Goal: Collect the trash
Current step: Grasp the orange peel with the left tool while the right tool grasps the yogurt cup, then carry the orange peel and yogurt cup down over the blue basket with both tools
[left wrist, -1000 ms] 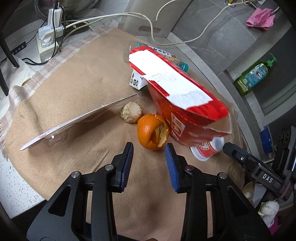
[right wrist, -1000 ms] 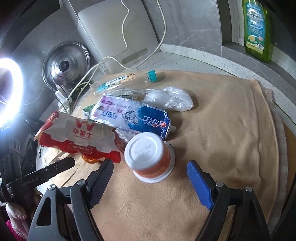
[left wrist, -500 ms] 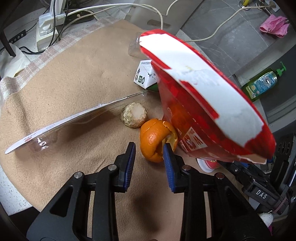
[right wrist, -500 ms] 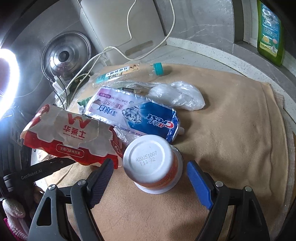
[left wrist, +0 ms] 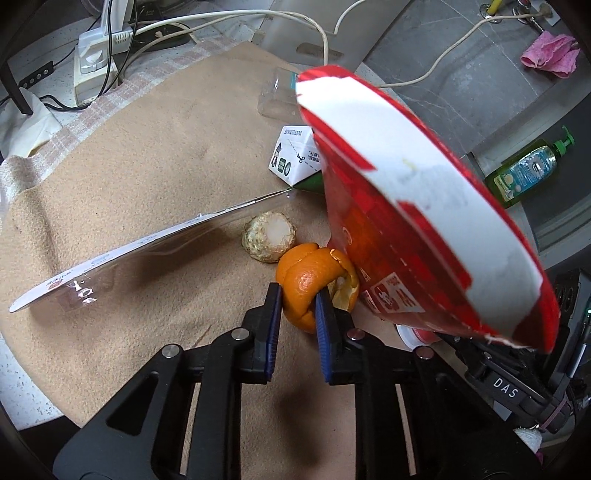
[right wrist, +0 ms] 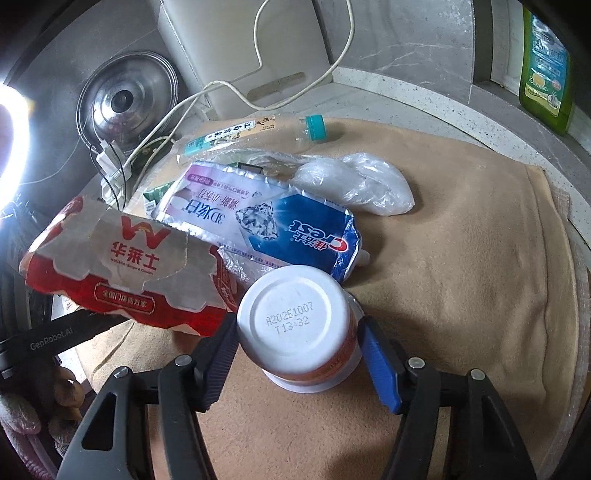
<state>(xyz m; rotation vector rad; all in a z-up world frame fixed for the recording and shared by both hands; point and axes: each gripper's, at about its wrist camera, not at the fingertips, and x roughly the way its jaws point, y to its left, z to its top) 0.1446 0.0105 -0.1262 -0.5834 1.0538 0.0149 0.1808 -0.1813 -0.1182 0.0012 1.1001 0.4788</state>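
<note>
My left gripper (left wrist: 298,306) is shut on an orange peel (left wrist: 314,284) that rests on the tan cloth (left wrist: 147,184). A red and white paper bag (left wrist: 417,218) leans over the peel's right side; it also shows in the right wrist view (right wrist: 122,266). My right gripper (right wrist: 295,339) has its jaws on both sides of an upside-down white cup with an orange label (right wrist: 299,325), touching or nearly touching it. A Crest toothpaste tube (right wrist: 266,225) lies just behind the cup.
A cut vegetable stub (left wrist: 269,238), a clear plastic sheet (left wrist: 147,251) and a small carton (left wrist: 295,157) lie near the peel. A plastic bottle (right wrist: 255,136), a crumpled clear bag (right wrist: 354,184), cables (left wrist: 221,26), a pot lid (right wrist: 129,103) and a green soap bottle (right wrist: 546,70) lie beyond.
My left gripper moved forward and closed onto the orange peel. My right gripper moved in and narrowed its jaws around the cup. The red bag looms nearer in the left view.
</note>
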